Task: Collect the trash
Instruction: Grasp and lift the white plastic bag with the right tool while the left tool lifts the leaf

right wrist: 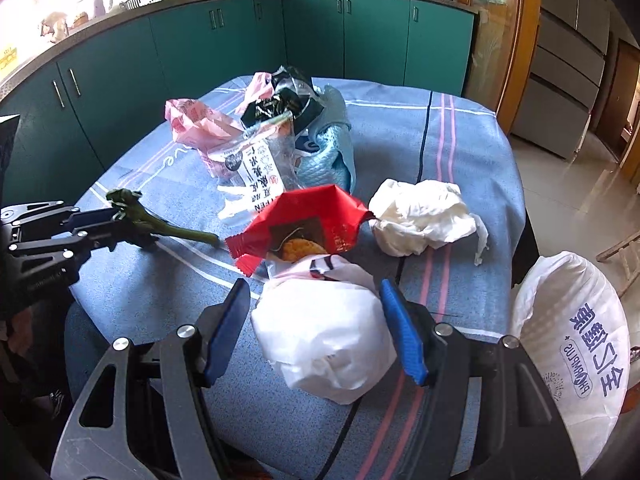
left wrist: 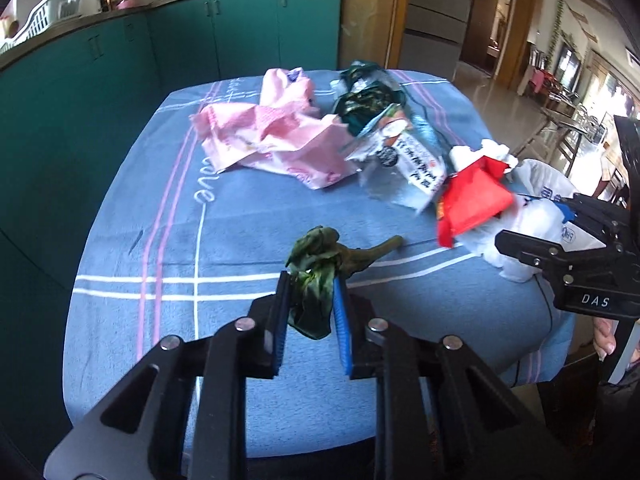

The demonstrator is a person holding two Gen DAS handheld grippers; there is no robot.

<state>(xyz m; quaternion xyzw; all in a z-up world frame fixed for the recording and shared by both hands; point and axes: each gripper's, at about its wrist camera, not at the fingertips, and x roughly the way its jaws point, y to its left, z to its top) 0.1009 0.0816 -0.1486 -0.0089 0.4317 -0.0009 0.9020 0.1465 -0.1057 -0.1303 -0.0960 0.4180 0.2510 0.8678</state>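
Wilted dark-green leafy vegetable scrap with a pale stalk: pinched at its leafy end between the blue pads of the left gripper, jaws nearly closed on it. The stalk trails forward and its tip seems to touch the blue striped tablecloth, near the front-left of the table. In the right wrist view the scrap shows at the left, stalk pointing toward the red torn snack wrapper.

Right gripper: jaws wide apart, flanking the white crumpled plastic bag at the table's near edge. Pads look just beside the bag rather than pressing it (contact cannot be confirmed).

Judgement: step in hand is carrying the scrap to the bag. The grip is on soft leaves only, so lift slowly; a jerk could tear the leaves and drop the stalk. The bag's mouth is not visibly open, so the right gripper likely needs to take a rim and spread it first.

Outward: white crumpled tissue right of the wrapper; clear printed food packet, pink crumpled wrapper and light-blue quilted cloth further back.
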